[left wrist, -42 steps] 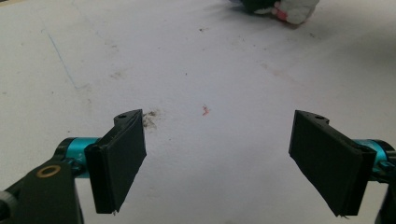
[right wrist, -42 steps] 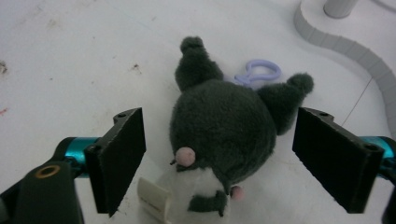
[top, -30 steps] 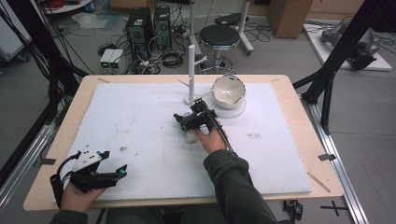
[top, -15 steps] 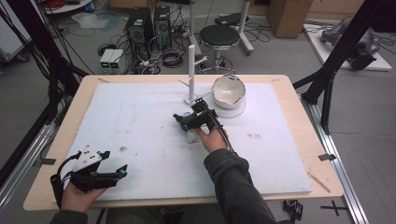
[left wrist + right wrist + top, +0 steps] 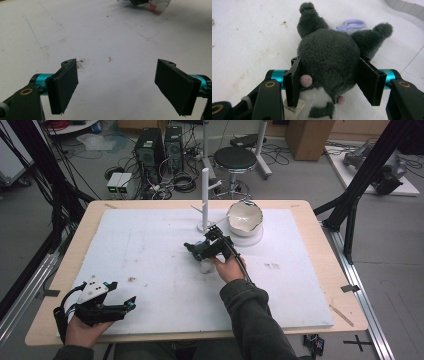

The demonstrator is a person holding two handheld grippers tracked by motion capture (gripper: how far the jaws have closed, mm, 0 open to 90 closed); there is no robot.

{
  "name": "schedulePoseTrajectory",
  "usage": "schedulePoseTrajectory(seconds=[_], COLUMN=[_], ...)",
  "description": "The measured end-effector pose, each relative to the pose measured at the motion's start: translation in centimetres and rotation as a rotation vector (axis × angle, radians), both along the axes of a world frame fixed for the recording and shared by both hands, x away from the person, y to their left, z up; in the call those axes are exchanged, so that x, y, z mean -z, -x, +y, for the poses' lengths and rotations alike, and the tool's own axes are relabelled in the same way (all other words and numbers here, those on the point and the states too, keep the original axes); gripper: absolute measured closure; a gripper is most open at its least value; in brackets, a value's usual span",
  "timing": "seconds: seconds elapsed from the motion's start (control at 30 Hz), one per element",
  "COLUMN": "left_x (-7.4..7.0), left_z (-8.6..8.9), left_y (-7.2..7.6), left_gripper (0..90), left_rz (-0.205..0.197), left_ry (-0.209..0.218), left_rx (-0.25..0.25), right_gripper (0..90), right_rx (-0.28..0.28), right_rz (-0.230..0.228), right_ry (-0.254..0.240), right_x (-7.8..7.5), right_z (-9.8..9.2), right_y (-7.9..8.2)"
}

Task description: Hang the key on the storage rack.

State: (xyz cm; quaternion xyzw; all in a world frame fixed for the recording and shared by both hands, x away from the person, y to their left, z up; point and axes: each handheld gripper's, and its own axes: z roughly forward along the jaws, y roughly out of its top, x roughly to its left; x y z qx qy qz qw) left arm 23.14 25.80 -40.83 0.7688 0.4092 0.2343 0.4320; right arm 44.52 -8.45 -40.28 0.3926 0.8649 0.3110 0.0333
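From the high view, the right gripper [image 5: 201,251] sits mid-desk over a small plush toy [image 5: 205,266] on the white mat [image 5: 150,250], near a white stand [image 5: 205,195] and a bowl [image 5: 244,217], while the left gripper [image 5: 117,306] rests at the near left corner. In the left gripper view its fingers [image 5: 63,86] stand wide apart over bare mat. In the right gripper view the fingers [image 5: 294,80] have just been closing and now squeeze the dark grey plush toy [image 5: 328,55] by its head, a purple clip [image 5: 350,25] lying just beyond it
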Motion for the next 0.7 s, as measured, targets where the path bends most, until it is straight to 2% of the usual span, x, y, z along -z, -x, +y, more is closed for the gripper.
schedulePoseTrajectory(seconds=[0.23,0.43,0.7], left_x=[0.0,0.0,-0.1], left_z=[0.0,0.0,0.0], left_y=[0.0,0.0,0.0], left_gripper=[19.2,19.1,19.1], left_rz=[-0.002,-0.002,-0.003], left_ry=[0.001,0.0,0.001], left_rx=[0.0,0.0,0.002], right_gripper=[41.9,41.9,41.9], right_rx=[-0.053,-0.079,-0.143], right_rz=[-0.04,-0.061,-0.099], right_ry=[-0.001,-0.022,-0.05], right_x=[-0.9,-1.6,-2.4], right_z=[-0.2,-0.6,-1.2], right_y=[0.5,0.9,1.6])
